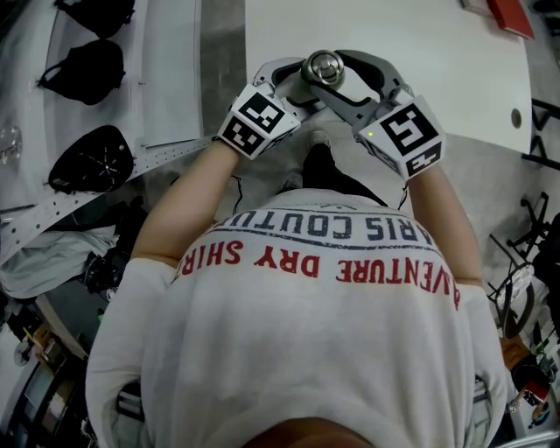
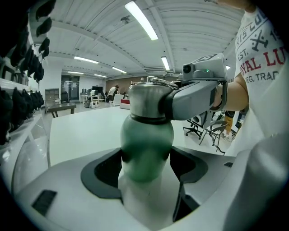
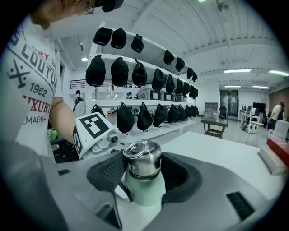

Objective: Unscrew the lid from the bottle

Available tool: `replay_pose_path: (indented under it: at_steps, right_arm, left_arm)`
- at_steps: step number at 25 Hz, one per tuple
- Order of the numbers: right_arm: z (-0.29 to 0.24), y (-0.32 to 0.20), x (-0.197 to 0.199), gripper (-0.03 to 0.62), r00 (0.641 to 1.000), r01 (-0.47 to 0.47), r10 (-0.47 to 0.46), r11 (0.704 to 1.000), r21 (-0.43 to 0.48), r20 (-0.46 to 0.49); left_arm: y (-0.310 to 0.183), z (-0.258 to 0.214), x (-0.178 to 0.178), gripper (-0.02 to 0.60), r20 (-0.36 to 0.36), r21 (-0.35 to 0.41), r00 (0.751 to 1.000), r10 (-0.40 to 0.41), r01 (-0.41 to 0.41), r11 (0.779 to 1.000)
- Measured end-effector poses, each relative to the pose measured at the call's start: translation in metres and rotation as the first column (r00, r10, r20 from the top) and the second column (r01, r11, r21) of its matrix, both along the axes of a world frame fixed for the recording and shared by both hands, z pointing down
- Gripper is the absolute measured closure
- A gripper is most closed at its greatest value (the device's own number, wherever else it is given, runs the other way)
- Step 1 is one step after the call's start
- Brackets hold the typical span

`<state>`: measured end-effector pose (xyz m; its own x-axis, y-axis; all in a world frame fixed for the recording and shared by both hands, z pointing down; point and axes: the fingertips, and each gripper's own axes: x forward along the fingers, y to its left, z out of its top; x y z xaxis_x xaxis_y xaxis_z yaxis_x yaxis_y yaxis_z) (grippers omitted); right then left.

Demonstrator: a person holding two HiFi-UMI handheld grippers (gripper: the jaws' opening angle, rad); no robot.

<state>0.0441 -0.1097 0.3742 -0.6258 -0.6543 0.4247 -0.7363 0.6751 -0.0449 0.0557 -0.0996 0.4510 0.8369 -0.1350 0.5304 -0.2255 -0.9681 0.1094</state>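
Open tabletop [image 1: 420, 79] ahead & to the right leaves passage, w/ a red object [image 1: 510, 16] at its far corner. Left side is blocked by shelves [image 1: 166, 156] of black caps [image 1: 87, 68]. Bottle [image 2: 146, 149] sides are taken by left gripper [image 2: 146, 169], lid [image 3: 143, 158] sides by right gripper [image 3: 143, 168].

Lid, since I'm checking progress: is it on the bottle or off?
On: the steel lid sits on the green bottle with no visible gap, in both gripper views.
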Motion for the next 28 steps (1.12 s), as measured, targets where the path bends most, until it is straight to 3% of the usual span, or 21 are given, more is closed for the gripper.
replay_pose_path:
  at_steps: [8, 14, 18, 23, 28]
  right_arm:
    - [0.0, 0.001, -0.002, 0.344, 0.983, 0.181, -0.181, 0.983, 0.005, -0.032]
    - [-0.001, 0.004, -0.003, 0.344, 0.942, 0.333, -0.333, 0.943, -0.01, -0.047]
    - [-0.004, 0.005, -0.005, 0.343, 0.888, 0.458, -0.458, 0.889, -0.006, -0.038]
    - [-0.007, 0.008, -0.006, 0.343, 0.798, 0.601, -0.6, 0.799, 0.008, -0.058]
    - [-0.008, 0.011, -0.008, 0.343, 0.708, 0.705, -0.703, 0.709, 0.01, -0.065]
  left_arm:
    - [-0.001, 0.001, -0.001, 0.231, 0.027, -0.002, 0.995, 0.093, -0.093, 0.996]
    - [0.0, -0.001, -0.001, 0.23, 0.046, -0.006, 0.984, 0.173, -0.173, 0.985]
    - [0.0, -0.001, -0.001, 0.232, 0.062, -0.008, 0.973, 0.221, -0.221, 0.975]
    - [0.001, -0.002, 0.0, 0.231, 0.074, -0.013, 0.956, 0.284, -0.283, 0.959]
    - [0.002, -0.002, -0.001, 0.23, 0.094, -0.014, 0.922, 0.376, -0.377, 0.926]
